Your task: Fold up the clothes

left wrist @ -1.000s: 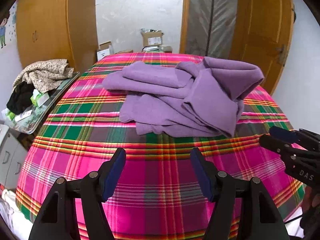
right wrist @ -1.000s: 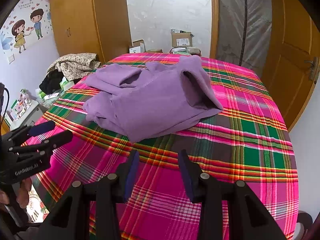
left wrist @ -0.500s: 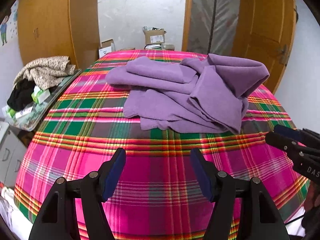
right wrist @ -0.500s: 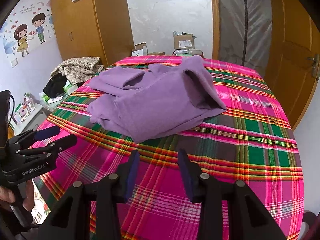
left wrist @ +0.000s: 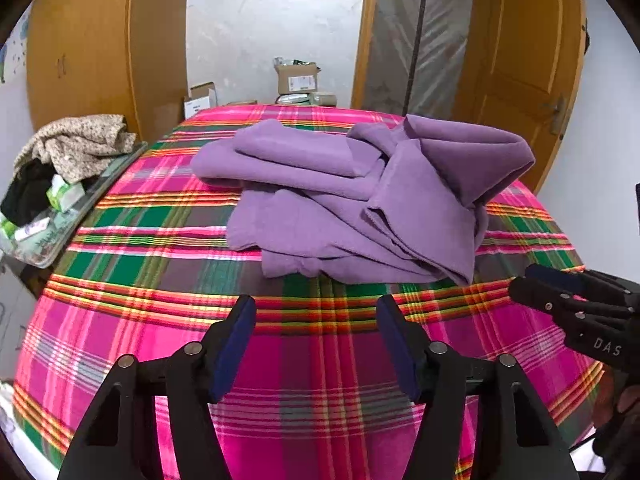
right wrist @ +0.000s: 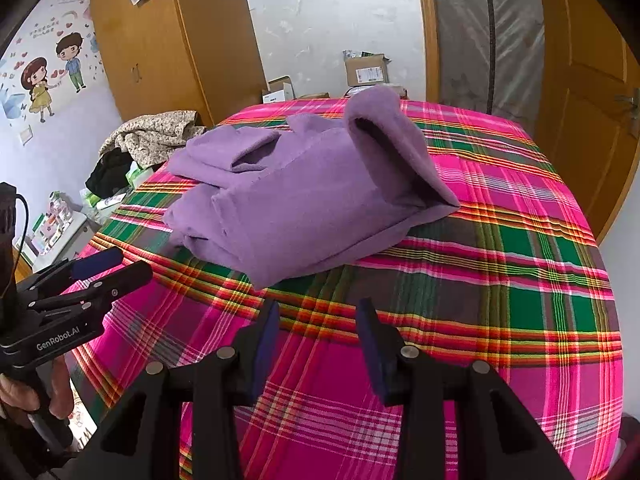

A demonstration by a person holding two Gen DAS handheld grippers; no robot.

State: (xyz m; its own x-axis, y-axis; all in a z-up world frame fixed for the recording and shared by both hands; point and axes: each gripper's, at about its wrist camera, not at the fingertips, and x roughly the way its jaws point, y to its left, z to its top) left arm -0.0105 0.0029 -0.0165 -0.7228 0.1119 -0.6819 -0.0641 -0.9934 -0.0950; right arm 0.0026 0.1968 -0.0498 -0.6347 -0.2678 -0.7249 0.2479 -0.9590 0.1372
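Observation:
A crumpled purple fleece garment [left wrist: 360, 208] [right wrist: 300, 204] lies in a loose heap on the middle of the bed, one fold standing up at its right side. My left gripper [left wrist: 315, 308] hovers over the bedcover just short of the garment's near edge. Its jaws are closing a little, with nothing between them. My right gripper [right wrist: 319, 308] hangs open over the cover below the garment's near corner and holds nothing. Each gripper shows in the other's view: the left gripper [right wrist: 112, 268] at the left edge, the right gripper [left wrist: 536, 280] at the right edge.
The bed wears a pink, green and orange plaid cover [left wrist: 160, 280] [right wrist: 500, 280]. A side table at the left holds a pile of clothes [left wrist: 76, 144] [right wrist: 160, 136]. Cardboard boxes [left wrist: 298, 78] stand beyond the bed's far end. A hand [right wrist: 16, 396] grips the left tool's handle.
The left gripper's jaws stand slightly closer together. Both hands have stayed almost still and the garment has not moved.

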